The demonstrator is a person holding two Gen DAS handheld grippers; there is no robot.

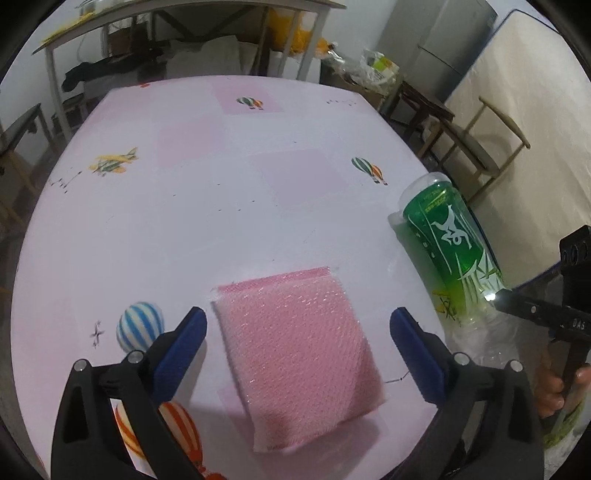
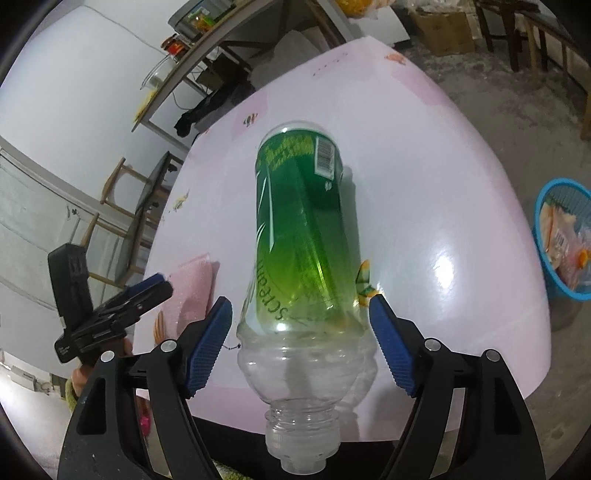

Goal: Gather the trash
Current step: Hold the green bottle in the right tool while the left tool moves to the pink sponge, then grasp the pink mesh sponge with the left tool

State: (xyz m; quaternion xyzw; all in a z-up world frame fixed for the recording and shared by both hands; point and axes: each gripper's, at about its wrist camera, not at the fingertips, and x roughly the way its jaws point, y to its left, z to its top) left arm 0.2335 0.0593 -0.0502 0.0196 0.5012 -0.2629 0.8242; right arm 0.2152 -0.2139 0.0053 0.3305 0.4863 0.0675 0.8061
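Observation:
A pink bubble-wrap pouch lies flat on the pink table, near its front edge. My left gripper hangs over it, open wide, one blue finger on each side and neither touching. A clear plastic bottle with a green label lies on its side to the right, neck towards me. My right gripper straddles the bottle's shoulder, with a thin gap at each pad, so it is open. The left wrist view shows the bottle and the right gripper at the table's right edge. The left gripper shows beside the pouch.
A blue basket holding wrappers stands on the floor right of the table. Wooden chairs stand by the table's right side. A metal shelf table with clutter stands behind the far edge. The tablecloth carries printed balloons and planes.

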